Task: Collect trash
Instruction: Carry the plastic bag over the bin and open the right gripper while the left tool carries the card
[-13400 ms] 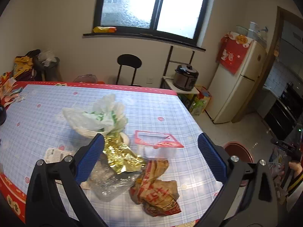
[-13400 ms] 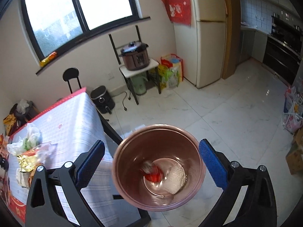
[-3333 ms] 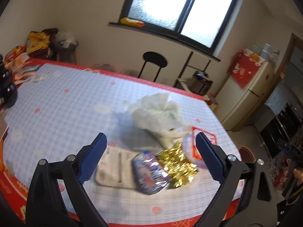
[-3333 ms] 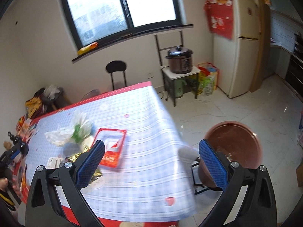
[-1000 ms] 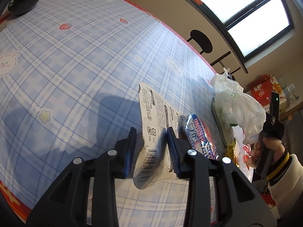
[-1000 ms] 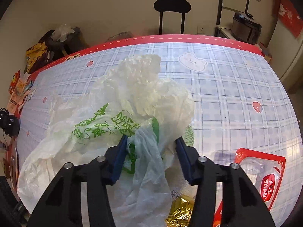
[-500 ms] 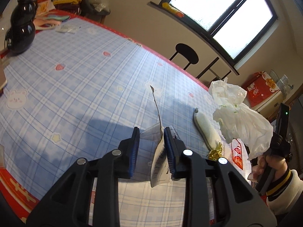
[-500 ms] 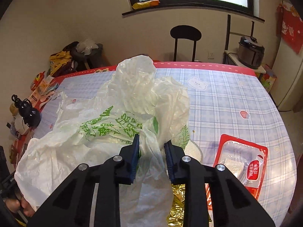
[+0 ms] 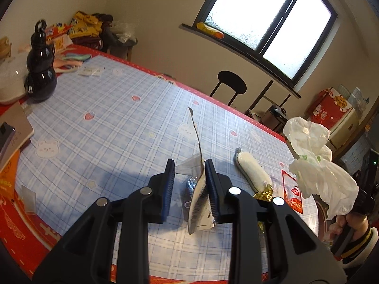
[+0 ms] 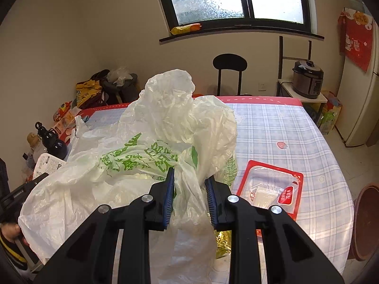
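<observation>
The left tongs (image 9: 189, 184) pinch a flat wrapper (image 9: 198, 201), and it is now lifted up off the surface (image 9: 113, 118), not lying flat like a moment ago. The right tongs (image 10: 189, 191) squeeze a white bag (image 10: 151, 146), also raised higher. So both bits of trash look ready to go to the bin (image 10: 367, 222), at the far right; I cannot see inside it. A red pack (image 10: 270, 191) and gold foil (image 10: 223, 243) lie behind.

White plastic bag (image 10: 151, 146) w/ green print hangs crumpled, lifted off the counter; flat white wrapper (image 9: 200, 198) w/ barcode stands on edge, raised. On the counter: red-rimmed clear pouch (image 10: 270, 189), gold foil (image 9: 263, 193), white foam piece (image 9: 252, 172).
</observation>
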Available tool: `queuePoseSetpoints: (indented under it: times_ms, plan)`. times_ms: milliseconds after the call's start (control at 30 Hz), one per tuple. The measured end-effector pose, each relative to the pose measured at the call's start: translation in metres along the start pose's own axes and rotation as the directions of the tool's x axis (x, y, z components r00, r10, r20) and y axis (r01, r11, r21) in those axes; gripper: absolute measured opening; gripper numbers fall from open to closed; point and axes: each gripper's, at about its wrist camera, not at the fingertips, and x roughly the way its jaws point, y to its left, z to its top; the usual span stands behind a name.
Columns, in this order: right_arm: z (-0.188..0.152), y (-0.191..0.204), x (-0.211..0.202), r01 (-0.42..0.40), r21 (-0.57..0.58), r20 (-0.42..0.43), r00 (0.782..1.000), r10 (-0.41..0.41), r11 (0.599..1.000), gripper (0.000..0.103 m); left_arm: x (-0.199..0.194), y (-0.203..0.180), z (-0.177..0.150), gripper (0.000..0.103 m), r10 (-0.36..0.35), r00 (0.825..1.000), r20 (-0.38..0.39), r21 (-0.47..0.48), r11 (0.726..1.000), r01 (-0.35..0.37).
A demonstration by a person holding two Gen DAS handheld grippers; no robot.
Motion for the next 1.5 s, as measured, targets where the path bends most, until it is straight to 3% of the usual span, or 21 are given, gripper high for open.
queuePoseSetpoints:
  times_ms: [267,533,733,967,1133,1267,1333,1433,1500]
  plan:
    - [-0.012,-0.04,-0.038,0.02,0.051,0.041,0.999,-0.022,0.998,0.026,-0.026,-0.04,0.009,0.029,0.01,0.999,0.051,0.038,0.999,-0.012]
    - [-0.028,-0.108,-0.085,0.085,0.139,0.089,0.991,-0.098,0.987,0.026,-0.038,-0.104,0.013,0.029,-0.086,0.994,0.073,0.08,0.994,0.08]
    - [-0.048,-0.178,-0.121,0.176,0.232,0.101,0.974,-0.203,0.957,0.026,-0.028,-0.165,0.006,0.029,-0.164,0.985,0.051,0.129,0.979,0.156]
    - [-0.078,-0.275,-0.153,0.35,0.333,0.035,0.924,-0.382,0.876,0.026,-0.006,-0.234,-0.015,0.029,-0.23,0.973,-0.006,0.168,0.959,0.228]
    - [-0.098,-0.348,-0.16,0.512,0.341,-0.067,0.85,-0.523,0.788,0.026,0.011,-0.271,-0.031,0.029,-0.251,0.967,-0.044,0.188,0.949,0.255]
    - [-0.11,-0.398,-0.154,0.594,0.342,-0.152,0.8,-0.581,0.728,0.026,0.021,-0.294,-0.043,0.029,-0.264,0.962,-0.064,0.192,0.943,0.272]
    - [-0.114,-0.417,-0.147,0.616,0.341,-0.186,0.784,-0.592,0.71,0.027,0.025,-0.307,-0.048,0.029,-0.269,0.96,-0.073,0.196,0.94,0.278]
    - [-0.112,-0.439,-0.137,0.61,0.362,-0.215,0.79,-0.574,0.705,0.039,0.028,-0.323,-0.056,0.029,-0.273,0.958,-0.086,0.209,0.935,0.285]
    - [-0.105,-0.446,-0.134,0.589,0.383,-0.196,0.804,-0.561,0.711,0.06,0.031,-0.334,-0.06,0.029,-0.277,0.956,-0.096,0.222,0.93,0.292]
